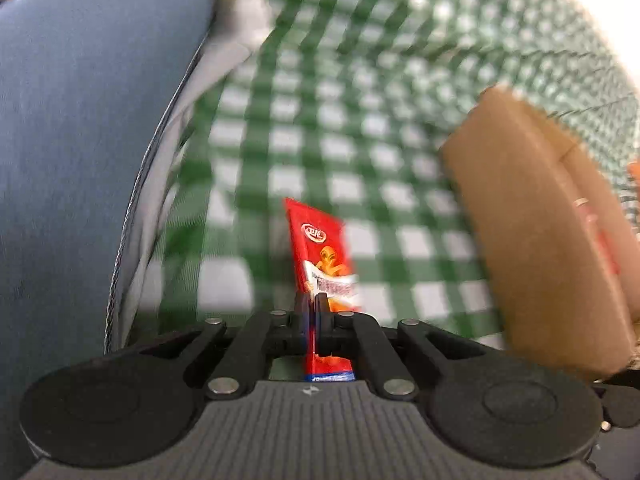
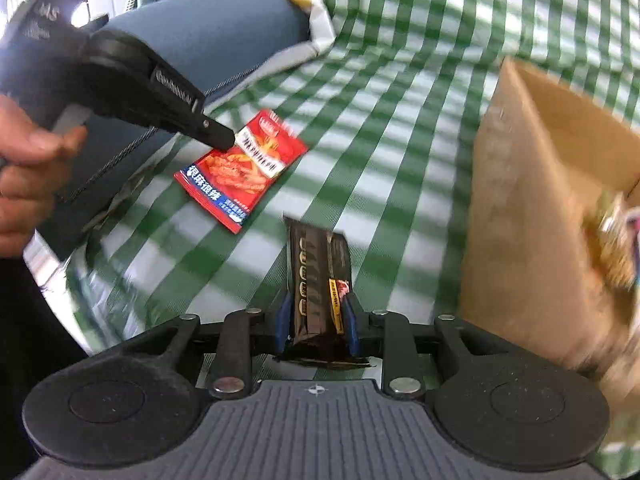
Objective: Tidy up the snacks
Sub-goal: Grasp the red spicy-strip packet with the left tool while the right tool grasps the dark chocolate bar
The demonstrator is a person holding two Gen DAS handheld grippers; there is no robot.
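My left gripper is shut on a red snack packet and holds it edge-on above the green checked cloth. In the right wrist view the same left gripper holds that red packet by its top. My right gripper is shut on a black snack packet with gold print, held upright. A brown cardboard box stands to the right; in the right wrist view the box is open on top and holds some blurred snacks.
The green-and-white checked cloth covers the table. A blue upholstered chair stands at the left, also in the right wrist view. A person's hand grips the left tool's handle.
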